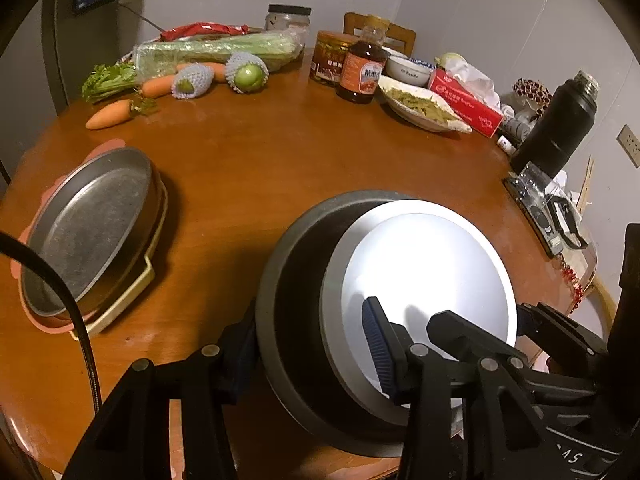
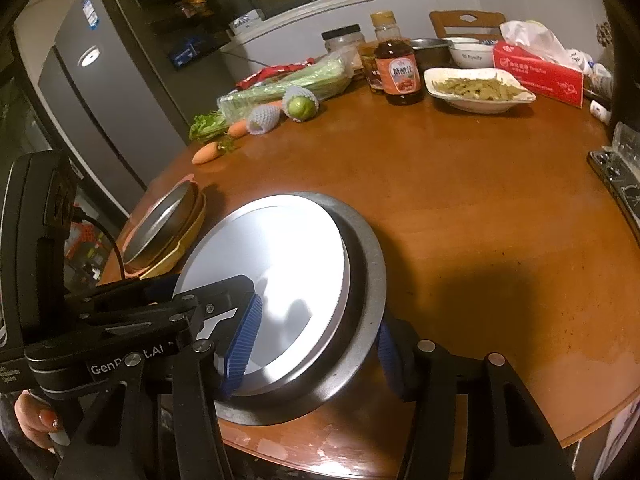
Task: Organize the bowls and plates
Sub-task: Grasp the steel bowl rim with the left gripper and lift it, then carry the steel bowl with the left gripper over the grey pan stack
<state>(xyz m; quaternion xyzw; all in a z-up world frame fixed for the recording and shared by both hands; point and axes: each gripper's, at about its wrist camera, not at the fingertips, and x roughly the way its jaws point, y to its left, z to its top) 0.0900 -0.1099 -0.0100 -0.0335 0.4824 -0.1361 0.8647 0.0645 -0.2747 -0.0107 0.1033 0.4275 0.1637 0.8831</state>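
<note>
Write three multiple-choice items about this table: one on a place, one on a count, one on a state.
1. Where does the white plate lie?
A. On the red tissue box
B. Inside the dark grey bowl
C. On the floor

2. How many fruits in foam nets lie on the table?
A. Two
B. Four
C. None

3. In what state is the white dish beside the sauce bottle?
A. Turned upside down
B. Empty
C. Holding greenish food

Answers:
1 B: the plate leans within the bowl's rim in both views.
2 A: two netted fruits lie near the carrots.
3 C: greenish strips fill the dish.
</note>
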